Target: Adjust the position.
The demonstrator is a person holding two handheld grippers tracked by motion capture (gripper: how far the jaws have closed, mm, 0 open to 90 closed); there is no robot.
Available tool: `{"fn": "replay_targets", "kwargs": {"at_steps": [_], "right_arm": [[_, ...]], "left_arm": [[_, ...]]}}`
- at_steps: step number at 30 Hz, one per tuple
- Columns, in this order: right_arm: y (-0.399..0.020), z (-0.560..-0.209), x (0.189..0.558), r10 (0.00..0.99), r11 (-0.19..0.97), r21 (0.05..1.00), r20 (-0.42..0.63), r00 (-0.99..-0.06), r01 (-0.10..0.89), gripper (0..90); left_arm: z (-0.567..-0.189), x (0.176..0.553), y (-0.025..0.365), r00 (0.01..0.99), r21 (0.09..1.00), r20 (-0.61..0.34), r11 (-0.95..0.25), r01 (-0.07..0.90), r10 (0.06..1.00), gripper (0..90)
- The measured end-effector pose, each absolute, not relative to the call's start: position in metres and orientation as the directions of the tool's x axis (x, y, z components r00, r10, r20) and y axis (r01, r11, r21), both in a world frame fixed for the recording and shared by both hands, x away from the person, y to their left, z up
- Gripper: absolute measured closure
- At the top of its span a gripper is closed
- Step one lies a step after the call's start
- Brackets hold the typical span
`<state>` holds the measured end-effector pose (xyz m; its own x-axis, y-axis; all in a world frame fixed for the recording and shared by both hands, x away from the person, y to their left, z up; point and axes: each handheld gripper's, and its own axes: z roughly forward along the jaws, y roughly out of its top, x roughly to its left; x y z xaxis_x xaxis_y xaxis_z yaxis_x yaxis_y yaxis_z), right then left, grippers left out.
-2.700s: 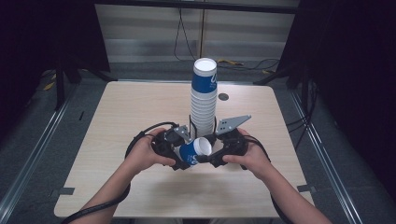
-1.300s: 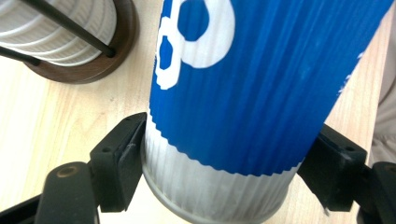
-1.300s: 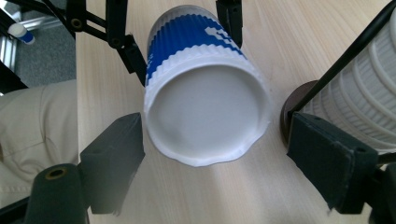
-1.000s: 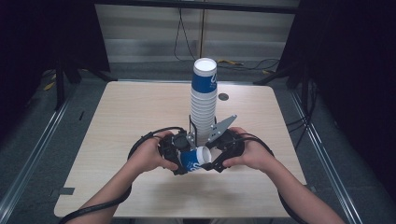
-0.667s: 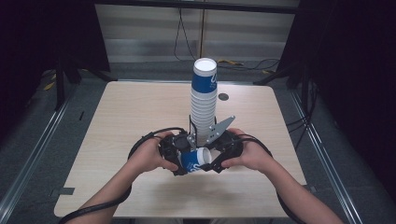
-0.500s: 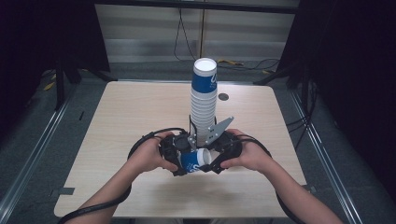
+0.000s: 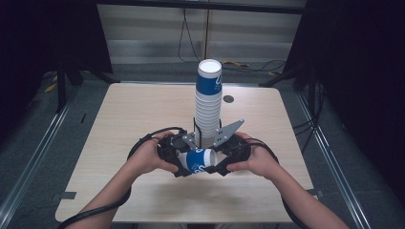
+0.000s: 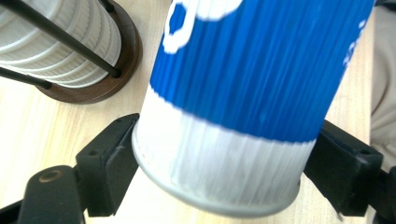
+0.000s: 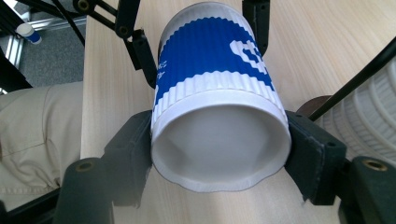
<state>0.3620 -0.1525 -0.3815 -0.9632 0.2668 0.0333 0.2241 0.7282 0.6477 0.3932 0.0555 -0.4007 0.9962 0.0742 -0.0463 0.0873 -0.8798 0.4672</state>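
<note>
A blue-and-white ribbed paper cup [image 7: 198,161] lies on its side between both grippers, just above the table, in front of the tall cup stack [image 7: 208,102]. My right gripper [image 9: 219,158] is shut on the cup's open rim [image 9: 219,140], which is squeezed slightly out of round; its jaws have just been closing. My left gripper [image 8: 219,163] has the cup's white base [image 8: 224,168] between its jaws, which have just been opening; the pads stand close beside the base without pressing it. A hand holds each gripper, the left gripper [image 7: 174,157] at left and the right gripper [image 7: 224,162] at right.
The stack of nested cups stands in a holder with thin black rods and a round brown base [image 8: 93,88], right behind the grippers. The light wooden table [image 7: 143,109] has bare room to either side. Cables trail from both grippers. A small dark disc [image 7: 228,99] lies behind the stack.
Since the earliest frame both hands and the cup have come a little nearer the front edge, and the right gripper's grey plate has tilted. Over the last second hardly anything shifts.
</note>
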Motion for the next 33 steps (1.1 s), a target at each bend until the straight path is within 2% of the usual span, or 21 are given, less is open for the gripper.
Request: {"fn": "replay_targets", "kwargs": {"at_steps": [13,24,33], "right_arm": [[-0.164,-0.382,0.362,0.309,0.697,0.672,0.034,-0.95,0.251,29.8],[-0.173,-0.38,0.365,0.358,0.626,0.716,0.088,-0.93,0.309,29.6],[-0.176,-0.38,0.366,0.361,0.603,0.731,0.107,-0.926,0.319,29.6]], "left_arm": [[-0.41,0.398,0.076,0.988,0.526,-0.09,-0.836,0.156,0.128,16.9],[-0.411,0.4,0.082,0.977,0.601,-0.119,-0.771,0.211,0.175,17.4],[-0.412,0.403,0.08,0.976,0.634,-0.116,-0.743,0.215,0.184,16.6]]}}
